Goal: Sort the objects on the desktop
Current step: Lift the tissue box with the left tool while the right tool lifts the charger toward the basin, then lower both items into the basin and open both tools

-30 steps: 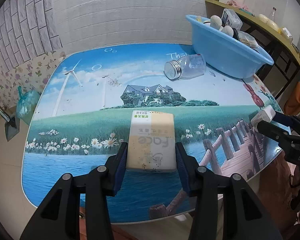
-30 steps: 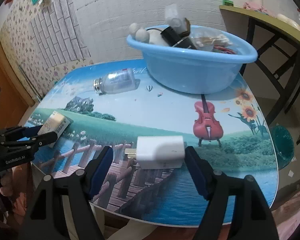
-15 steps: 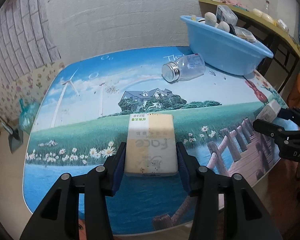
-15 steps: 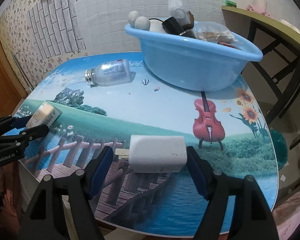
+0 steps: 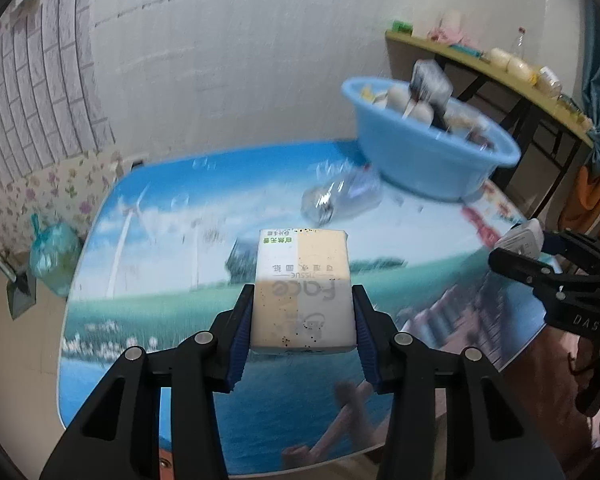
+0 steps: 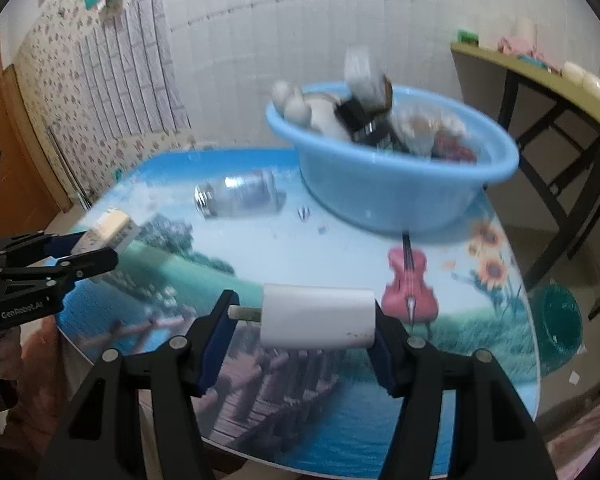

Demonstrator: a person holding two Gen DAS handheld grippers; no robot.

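My left gripper [image 5: 300, 332] is shut on a white and cream tissue pack [image 5: 304, 292] and holds it above the table; it also shows in the right wrist view [image 6: 108, 226]. My right gripper [image 6: 300, 332] is shut on a white charger plug [image 6: 318, 322], prongs pointing left, lifted above the table's front. A blue basin [image 6: 396, 188] full of small items stands at the table's far right, also in the left wrist view [image 5: 428, 160]. A clear jar with a metal lid [image 6: 236, 198] lies on its side beside the basin.
The table [image 5: 148, 248] has a printed landscape top. A wooden side table [image 5: 500, 80] with bottles stands behind the basin. A teal bag [image 5: 56, 252] lies on the floor at left, a teal bin [image 6: 556, 332] at right.
Both grippers have risen and tilted upward with their objects, so the basin and the wall now sit more central and blurred from motion.
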